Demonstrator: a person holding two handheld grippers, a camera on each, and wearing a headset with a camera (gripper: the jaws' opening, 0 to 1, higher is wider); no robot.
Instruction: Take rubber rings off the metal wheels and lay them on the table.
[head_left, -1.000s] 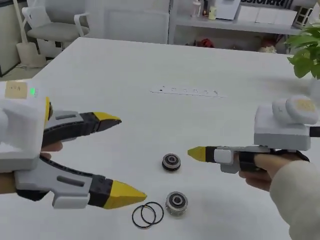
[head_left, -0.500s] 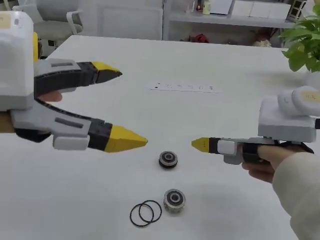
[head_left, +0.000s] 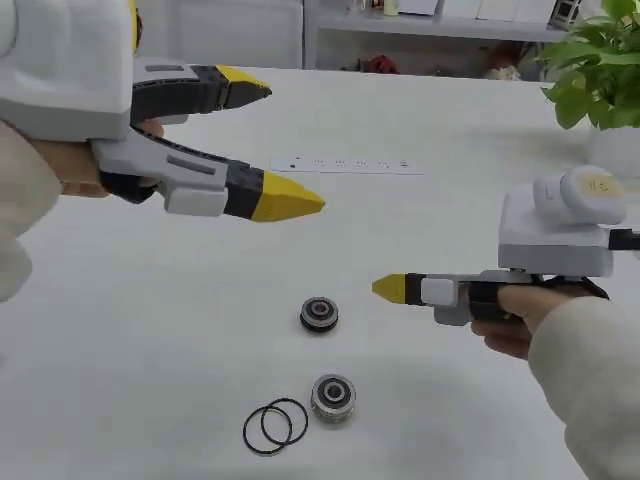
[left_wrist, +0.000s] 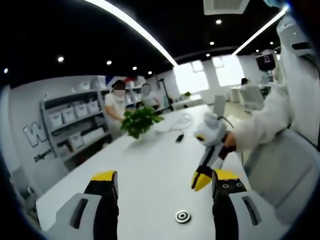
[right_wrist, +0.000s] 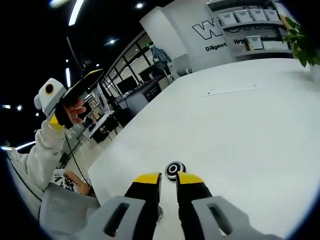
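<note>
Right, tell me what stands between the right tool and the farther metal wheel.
Nothing visible does. Bare white table lies between the right tool and the small round metal wheel, which sits just ahead of its yellow tips.

The bench (head_left: 120, 330) is viewed from above and close, forward and down. The left hand-held gripper (left_wrist: 162, 181) view is held high, looking across it. The right hand-held gripper (right_wrist: 168, 178) view is set low, with one metal wheel (right_wrist: 175, 169) shared by all.
</note>
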